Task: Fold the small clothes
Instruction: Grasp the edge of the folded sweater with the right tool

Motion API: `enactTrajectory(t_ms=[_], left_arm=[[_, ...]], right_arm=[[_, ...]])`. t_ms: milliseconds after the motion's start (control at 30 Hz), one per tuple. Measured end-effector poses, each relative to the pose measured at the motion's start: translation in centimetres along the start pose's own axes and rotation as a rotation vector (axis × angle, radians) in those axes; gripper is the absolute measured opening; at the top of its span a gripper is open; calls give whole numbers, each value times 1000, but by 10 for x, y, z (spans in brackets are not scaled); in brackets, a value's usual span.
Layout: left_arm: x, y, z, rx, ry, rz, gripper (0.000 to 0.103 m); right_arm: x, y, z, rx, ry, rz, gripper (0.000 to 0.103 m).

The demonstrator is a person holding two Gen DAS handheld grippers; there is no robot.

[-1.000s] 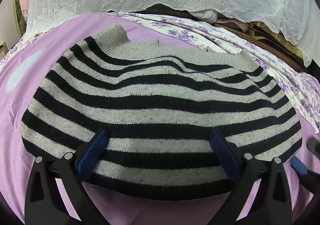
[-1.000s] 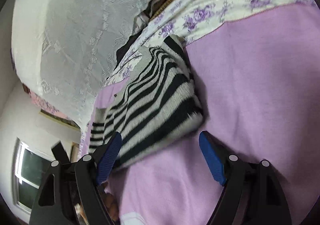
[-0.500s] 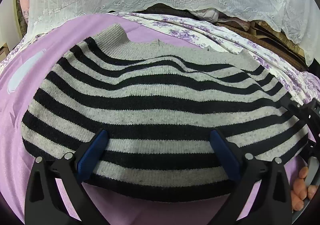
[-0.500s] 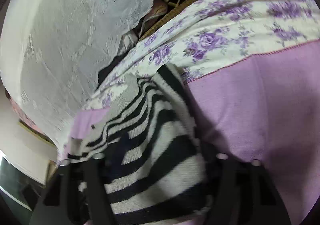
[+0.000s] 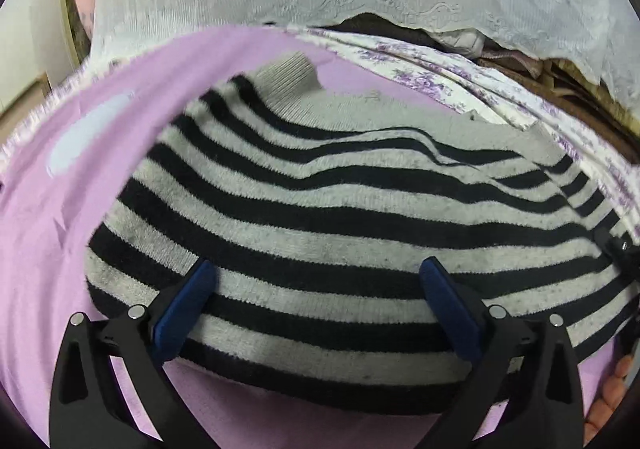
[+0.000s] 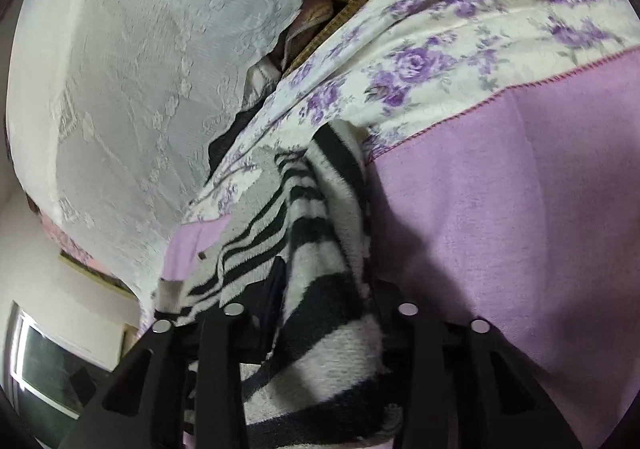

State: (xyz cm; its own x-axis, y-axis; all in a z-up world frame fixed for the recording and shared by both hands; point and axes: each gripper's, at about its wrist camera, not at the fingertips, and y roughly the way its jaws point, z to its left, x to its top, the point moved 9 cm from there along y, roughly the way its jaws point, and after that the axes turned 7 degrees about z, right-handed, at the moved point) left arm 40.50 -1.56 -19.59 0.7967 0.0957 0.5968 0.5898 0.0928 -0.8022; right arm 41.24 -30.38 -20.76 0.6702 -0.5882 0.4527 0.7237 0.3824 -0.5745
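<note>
Right wrist view: right gripper (image 6: 320, 313) clamped on striped sweater (image 6: 320, 249) edge at 6 o'clock, prob. to fold; left gripper (image 5: 316, 313) open, hovering over hem.

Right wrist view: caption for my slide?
Right gripper fingers pinch the striped sweater's edge on the purple blanket.

sweater (image 5: 340, 217) | grey-black stripes | spread flat on purple blanket (image 5: 80, 209)
</note>
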Motion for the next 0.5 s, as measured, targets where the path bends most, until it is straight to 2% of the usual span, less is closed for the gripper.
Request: enactTrajectory(t_ms=[67,133,200,300,367,433,500], left_arm=[[0,1,-3,25,18,3,99],[1,0,-1,23,14,4,99],[0,-5,3,3,5,18,99],[-2,-28,14,-60,28,14,99],[5,-50,35,-9,66,-65,99],[11,-66,66,92,92,-137,99],[13,-69,102,153,87,-156,99]], right_arm=[[0,0,0,1,1,0,39],[1,-2,0,20,12,-12,35],[2,-7,2,55,8,-21,30],[3,-9,7,50,-27,-31,29],[4,-9,8,51,-24,-28,29],[4,-9,6,52,-14,-22,29],[4,-11,6,54,-8,-17,29]])
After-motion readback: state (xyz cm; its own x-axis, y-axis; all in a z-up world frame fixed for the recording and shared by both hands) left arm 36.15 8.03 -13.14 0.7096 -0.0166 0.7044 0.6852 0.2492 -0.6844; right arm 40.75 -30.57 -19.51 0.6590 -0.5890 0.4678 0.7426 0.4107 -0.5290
